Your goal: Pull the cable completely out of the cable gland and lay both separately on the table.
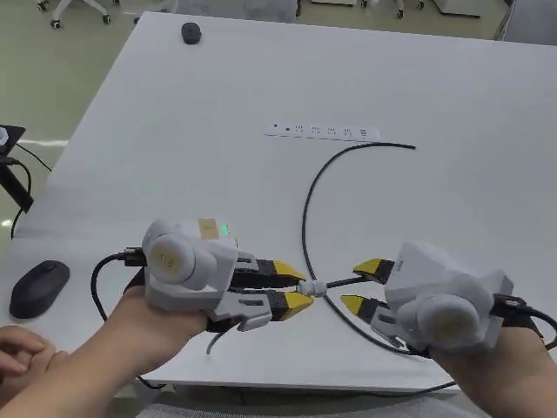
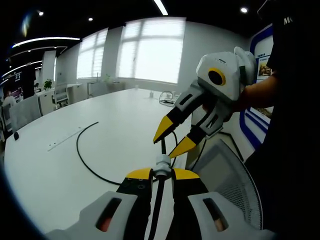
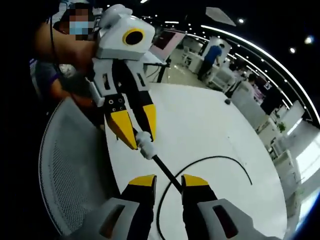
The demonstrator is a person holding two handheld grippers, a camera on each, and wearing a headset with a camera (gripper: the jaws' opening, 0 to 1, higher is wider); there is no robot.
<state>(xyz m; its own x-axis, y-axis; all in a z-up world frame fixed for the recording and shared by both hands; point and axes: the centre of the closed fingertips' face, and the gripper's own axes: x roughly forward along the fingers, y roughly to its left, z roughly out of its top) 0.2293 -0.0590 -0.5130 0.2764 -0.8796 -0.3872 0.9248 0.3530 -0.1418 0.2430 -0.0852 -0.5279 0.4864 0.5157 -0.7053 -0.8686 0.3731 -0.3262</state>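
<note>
No writing can be read: the white strip (image 1: 322, 131) near the middle of the tabletop (image 1: 174, 131) carries a row of small dark marks that are too small to make out. There is one such strip.

There are two grippers, one cable and one gland. The left gripper (image 1: 298, 286) is clenched on the white gland (image 1: 312, 286) between its yellow tips, at the near edge of the tabletop. The right gripper (image 1: 361, 286) faces it from just beside, and its jaws stand apart with the black cable (image 1: 306, 200) passing between them, gripping nothing. The cable is in the gland. From there it curves across the tabletop, and its free end lies just beside the strip's right end.

Two dark things lie well apart: a mouse (image 1: 38, 288) at the left edge and a small dark object (image 1: 191, 33) near the far left corner.
</note>
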